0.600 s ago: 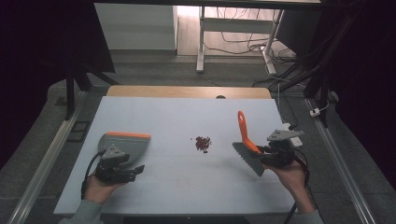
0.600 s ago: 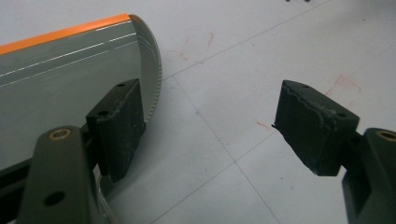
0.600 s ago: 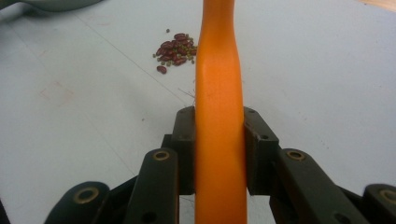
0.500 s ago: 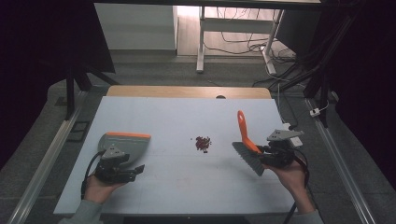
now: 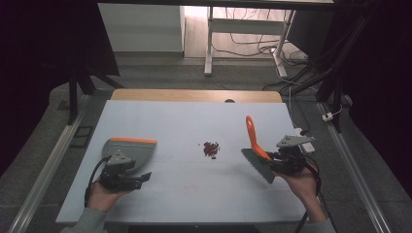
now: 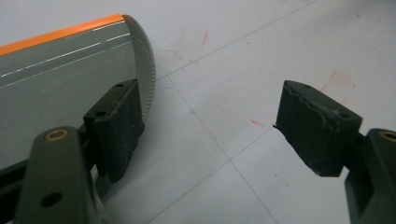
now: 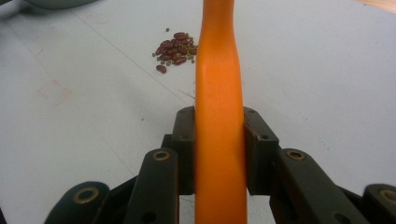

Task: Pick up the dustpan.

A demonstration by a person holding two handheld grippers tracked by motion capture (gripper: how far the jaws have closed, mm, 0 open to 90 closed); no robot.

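Dustpan: grey body, bright orange strip along front lip; thin pale lines across the grey in the left gripper view. Brush: orange handle, dark grey bristle head; handle plain glossy orange in the right gripper view. Beans: dark red-maroon pile, a few small greenish ones mixed in. Table: pale blue-white top, faint thin grid lines, light red scuff marks; tan wooden strip at far edge. Left gripper: black with a grey plate. Right gripper: black with a grey plate. Sleeve cuffs grey-green.
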